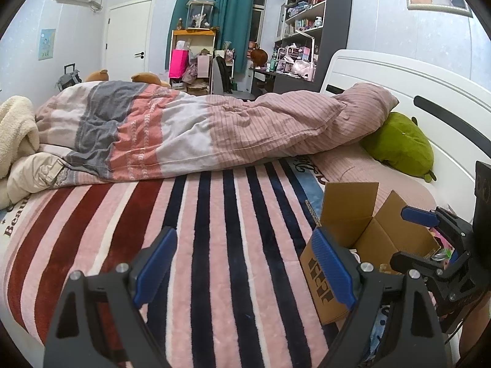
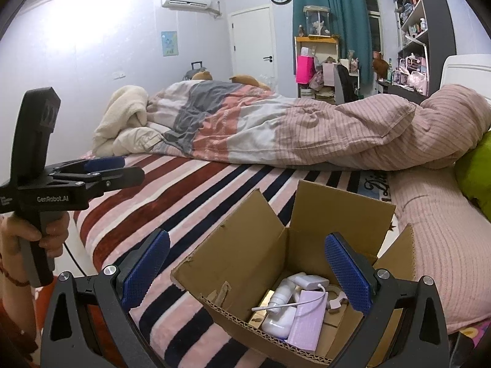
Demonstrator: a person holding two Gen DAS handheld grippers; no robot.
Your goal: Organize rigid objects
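The right claw (image 2: 247, 273) hangs over the near edge of the cardboard box (image 2: 245, 263), its blue pads spread wide with nothing between them; one pad sits outside the box's left wall, the other above the open inside. The left claw (image 1: 244, 271) hovers just left of the box over bare striped blanket (image 1: 196, 224), its pads likewise apart and empty. Both point downward at a slant, which looks like a resting pose between moves, not a reach for anything.

The box stands on the bed with all its flaps folded outward, presumably so things can be dropped in from above without catching. Inside it lie a white bottle (image 2: 280, 302), a white charger with its cable (image 2: 308, 282) looped across the bottle, and a flat lilac pack (image 2: 307, 319) leaning over both. They are piled loosely toward the box's near side.

No loose rigid item shows on the blanket near the box, so the collecting seems largely done. Beyond the box the rumpled quilt (image 1: 190, 128) lies across the bed, and a green plush (image 1: 399, 144) rests to the box's right by the headboard.
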